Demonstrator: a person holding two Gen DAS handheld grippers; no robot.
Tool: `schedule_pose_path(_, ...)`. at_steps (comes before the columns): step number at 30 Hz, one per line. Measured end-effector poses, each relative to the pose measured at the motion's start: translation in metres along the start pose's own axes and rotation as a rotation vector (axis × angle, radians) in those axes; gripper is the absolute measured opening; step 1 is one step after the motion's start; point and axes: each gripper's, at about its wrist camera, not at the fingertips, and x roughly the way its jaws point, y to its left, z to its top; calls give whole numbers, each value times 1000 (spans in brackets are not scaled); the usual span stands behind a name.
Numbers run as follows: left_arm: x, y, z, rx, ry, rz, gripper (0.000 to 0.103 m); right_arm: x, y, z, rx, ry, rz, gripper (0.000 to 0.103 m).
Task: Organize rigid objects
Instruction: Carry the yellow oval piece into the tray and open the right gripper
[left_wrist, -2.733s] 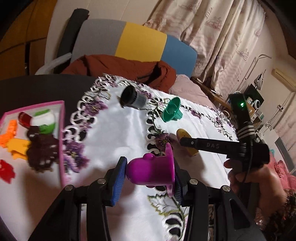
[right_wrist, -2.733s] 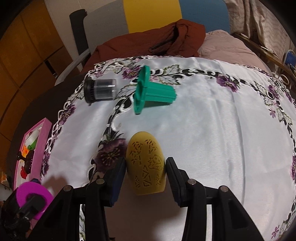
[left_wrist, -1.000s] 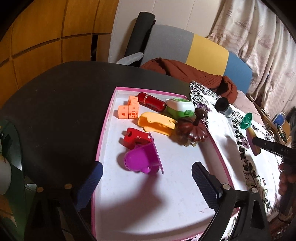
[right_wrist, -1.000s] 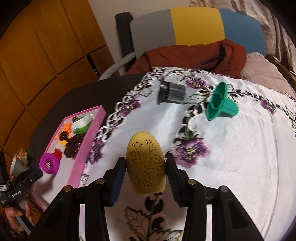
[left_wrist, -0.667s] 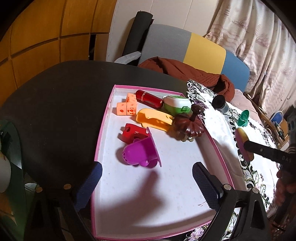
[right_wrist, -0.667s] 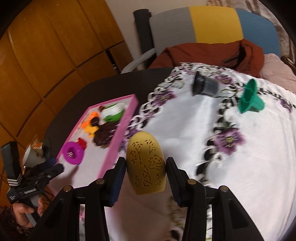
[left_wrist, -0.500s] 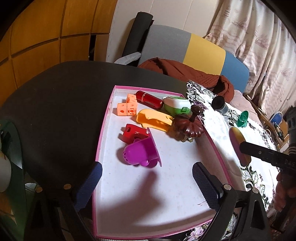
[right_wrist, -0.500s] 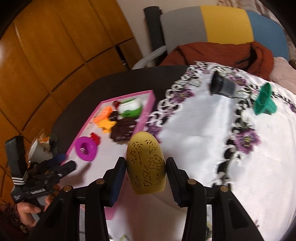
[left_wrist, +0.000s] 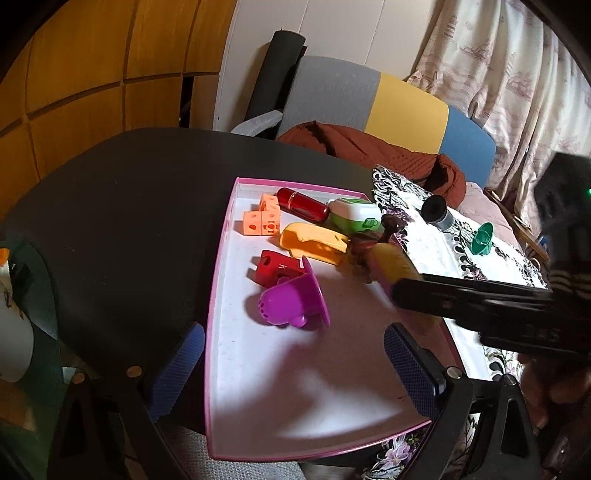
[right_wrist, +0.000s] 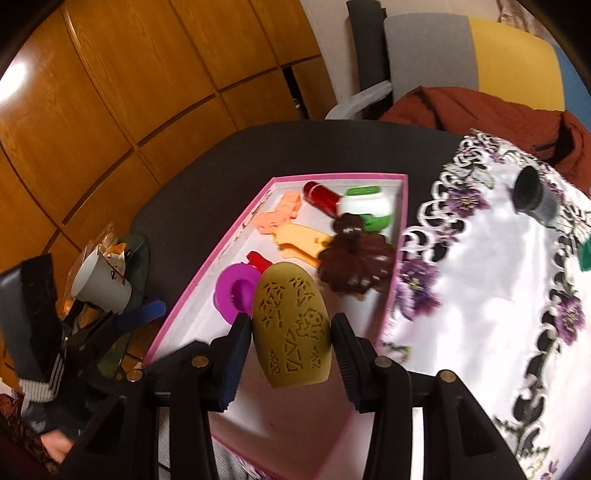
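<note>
From the left wrist, our left gripper (left_wrist: 293, 363) hangs open over the pink tray (left_wrist: 221, 295), nothing between its pads; the purple cup (left_wrist: 293, 301) lies in the tray. From the right wrist, our right gripper (right_wrist: 290, 334) clamps the yellow shell (right_wrist: 291, 325), seemingly above the tray's near end.
</note>
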Motion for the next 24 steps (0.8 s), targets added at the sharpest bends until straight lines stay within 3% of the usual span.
schedule_pose_path(6, -3, 1, -2, 4, 0, 0, 99, 29, 5, 7, 4, 61, -49, 45)
schedule_pose_path(15, -4, 1, -5, 7, 7, -3, 99, 49, 5, 10, 25, 76, -106, 45)
schedule_pose_path(19, -4, 1, -5, 5, 7, -1, 99, 42, 5, 10, 54, 56, -54, 45)
schedule_pose_path(24, -2, 0, -7, 3, 16, -2, 99, 26, 10, 8, 34, 26, -48, 45)
